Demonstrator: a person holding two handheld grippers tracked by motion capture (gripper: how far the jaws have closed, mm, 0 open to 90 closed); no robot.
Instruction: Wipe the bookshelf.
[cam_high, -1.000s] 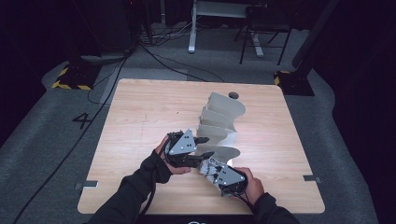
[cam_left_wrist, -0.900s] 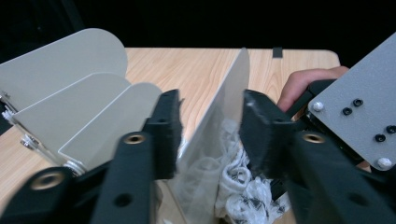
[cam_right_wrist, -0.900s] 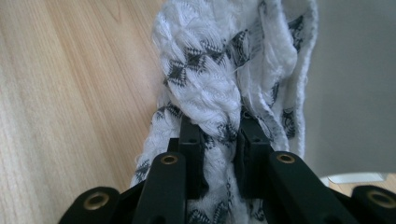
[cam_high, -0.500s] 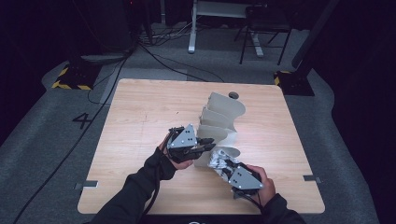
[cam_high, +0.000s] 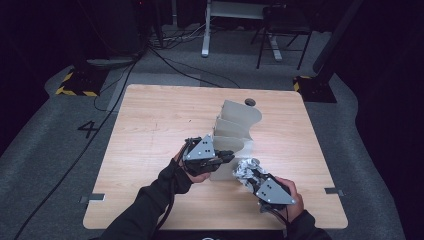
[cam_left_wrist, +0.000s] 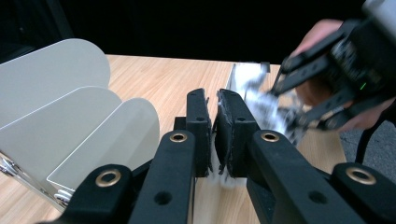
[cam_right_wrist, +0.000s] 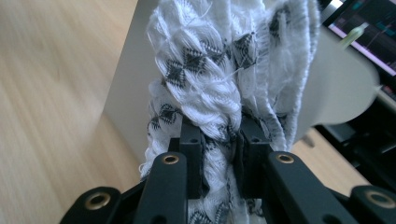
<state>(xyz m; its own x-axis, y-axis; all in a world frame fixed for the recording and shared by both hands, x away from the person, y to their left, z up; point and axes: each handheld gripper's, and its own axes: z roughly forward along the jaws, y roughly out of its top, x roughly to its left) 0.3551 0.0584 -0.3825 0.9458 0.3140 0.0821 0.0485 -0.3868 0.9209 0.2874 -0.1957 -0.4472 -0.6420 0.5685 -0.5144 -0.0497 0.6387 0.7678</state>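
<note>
Black sleeves (cam_high: 145, 207), black grippers (brass-ringed screws), grey three-cornered top plates (cam_high: 201, 148)

The cloth (cam_right_wrist: 219, 93) is white, woven with small black-and-grey diamond figures. The metal rack (cam_high: 235, 127) is pale grey-beige, plain, with no pattern. The bench (cam_high: 150, 125) is light wood with a fine grain. Both sets of tongs, left (cam_high: 227, 157) and right (cam_high: 248, 175), are black, each topped by a grey plate; brass-coloured rivets dot their arms. The floor (cam_high: 45, 150) is grey, with yellow-and-black striped tape (cam_high: 75, 92).
</note>
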